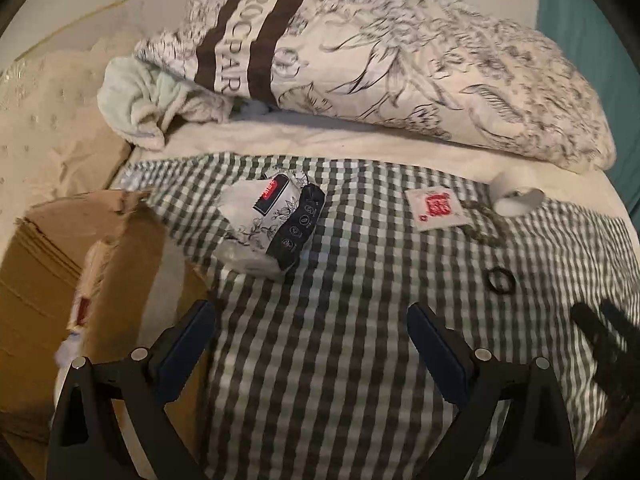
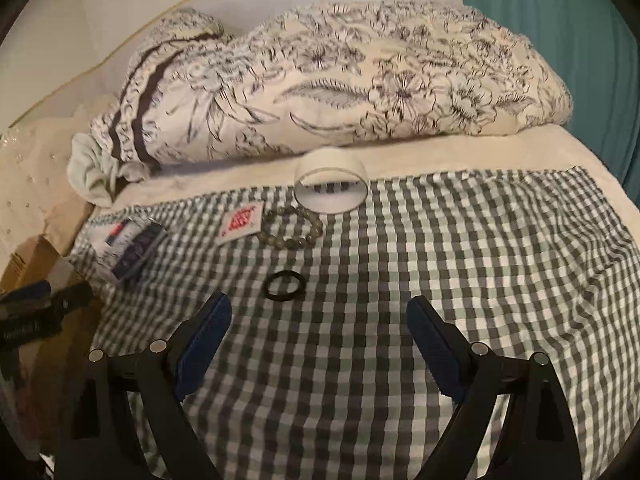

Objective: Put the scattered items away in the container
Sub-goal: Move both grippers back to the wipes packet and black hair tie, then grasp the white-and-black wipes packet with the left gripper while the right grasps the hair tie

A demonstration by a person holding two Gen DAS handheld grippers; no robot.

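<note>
Overhead, both grippers, left point(image 1: 312, 320) and right point(image 2: 319, 316), hang with jaws wide and empty above the checked cloth point(image 2: 440, 280); a black ring point(image 2: 284, 280) lies just ahead of the right one, a cardboard box point(image 1: 60, 264) to the left.

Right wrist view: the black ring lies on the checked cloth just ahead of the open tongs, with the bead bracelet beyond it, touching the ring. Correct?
Not quite. In the right wrist view the bead bracelet lies beyond the black ring but apart from it, with checked cloth between them. The right tongs are open, as you said.
</note>
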